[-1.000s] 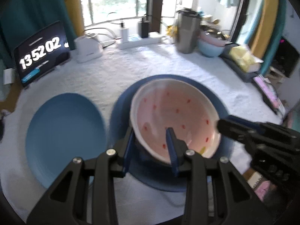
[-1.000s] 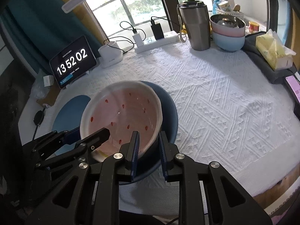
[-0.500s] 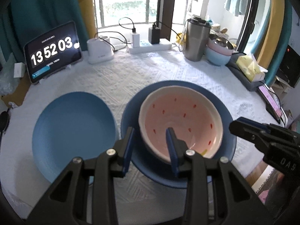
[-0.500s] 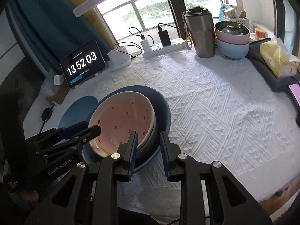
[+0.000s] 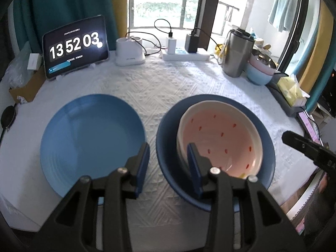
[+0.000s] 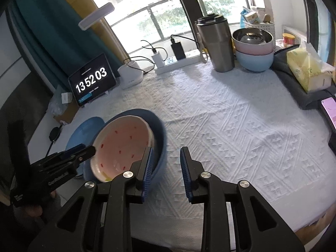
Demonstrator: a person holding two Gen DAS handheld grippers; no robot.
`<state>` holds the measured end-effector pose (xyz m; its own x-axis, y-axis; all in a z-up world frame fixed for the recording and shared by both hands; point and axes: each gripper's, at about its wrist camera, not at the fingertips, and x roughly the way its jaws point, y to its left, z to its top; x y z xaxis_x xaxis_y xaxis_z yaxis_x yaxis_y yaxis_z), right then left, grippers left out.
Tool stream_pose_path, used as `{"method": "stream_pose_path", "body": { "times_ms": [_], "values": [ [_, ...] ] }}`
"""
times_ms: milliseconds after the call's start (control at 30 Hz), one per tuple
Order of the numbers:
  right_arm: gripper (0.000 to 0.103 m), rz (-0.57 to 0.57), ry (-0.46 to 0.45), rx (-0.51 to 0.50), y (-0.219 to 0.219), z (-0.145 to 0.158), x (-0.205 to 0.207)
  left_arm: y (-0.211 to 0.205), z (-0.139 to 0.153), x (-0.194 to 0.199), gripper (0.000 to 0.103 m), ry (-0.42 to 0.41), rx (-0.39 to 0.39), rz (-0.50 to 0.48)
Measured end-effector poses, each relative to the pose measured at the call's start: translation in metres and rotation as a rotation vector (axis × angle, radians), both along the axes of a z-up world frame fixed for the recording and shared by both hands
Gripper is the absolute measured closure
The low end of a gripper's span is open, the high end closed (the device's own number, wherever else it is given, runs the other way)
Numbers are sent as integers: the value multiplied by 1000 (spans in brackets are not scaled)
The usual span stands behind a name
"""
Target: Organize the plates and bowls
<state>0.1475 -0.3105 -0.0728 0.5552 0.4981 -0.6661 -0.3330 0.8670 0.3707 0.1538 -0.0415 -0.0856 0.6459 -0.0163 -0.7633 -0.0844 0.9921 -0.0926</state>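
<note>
Left wrist view. The left gripper (image 5: 168, 153) points down at a tabletop (image 5: 168, 88) covered with a white textured cloth. Its blue-padded fingers (image 5: 142, 163) stand apart and are opening, with only cloth and the near-left rim of the dark plate showing in the gap; the pads press on nothing. A round light blue plate (image 5: 90, 140) lies flat on the left. Just beside it on the right lies a larger dark blue plate (image 5: 166, 147), and a white ceramic bowl with a pink inside and red flecks (image 5: 220, 140) sits inside that plate, set toward its right side. The right gripper (image 5: 304, 147) enters from the right edge, clear of the dark plate's rim. At the back stand a black tablet showing a clock (image 5: 75, 46), a steel tumbler (image 5: 237, 52) and stacked pink and pale blue bowls (image 5: 260, 71).

Right wrist view. The right gripper (image 6: 166, 161) hangs over the cloth (image 6: 231, 126); its fingers (image 6: 147, 168) are parted and opening, nothing between them, the left one just beside the dark blue plate (image 6: 161, 134). The flecked bowl (image 6: 124, 142) rests in that plate, the light blue plate (image 6: 86, 128) partly hidden behind. The left gripper (image 6: 84, 151) reaches in from the left, its tip at the bowl's rim; contact cannot be told.
</note>
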Motion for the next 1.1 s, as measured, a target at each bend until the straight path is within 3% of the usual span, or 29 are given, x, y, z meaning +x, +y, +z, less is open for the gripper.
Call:
{"method": "stream_pose_path", "body": {
  "times_ms": [167, 367, 733, 933, 1100],
  "values": [
    [74, 14, 26, -2, -1, -10, 7, 5, 5, -4, 64, -31, -3, 32],
    [71, 17, 41, 12, -1, -19, 10, 15, -11, 0, 64, 29, 14, 73],
    [65, 1, 39, 7, -5, -23, 10, 4, -22, 2, 63, 53, 45, 31],
    [65, 30, 82, -40, 6, -38, 9, -6, -26, 5, 63, 55, 146, 13],
    [65, 23, 96, -23, 7, -43, 8, -5, -26, 6, 63, 42, 156, 15]
  ]
}}
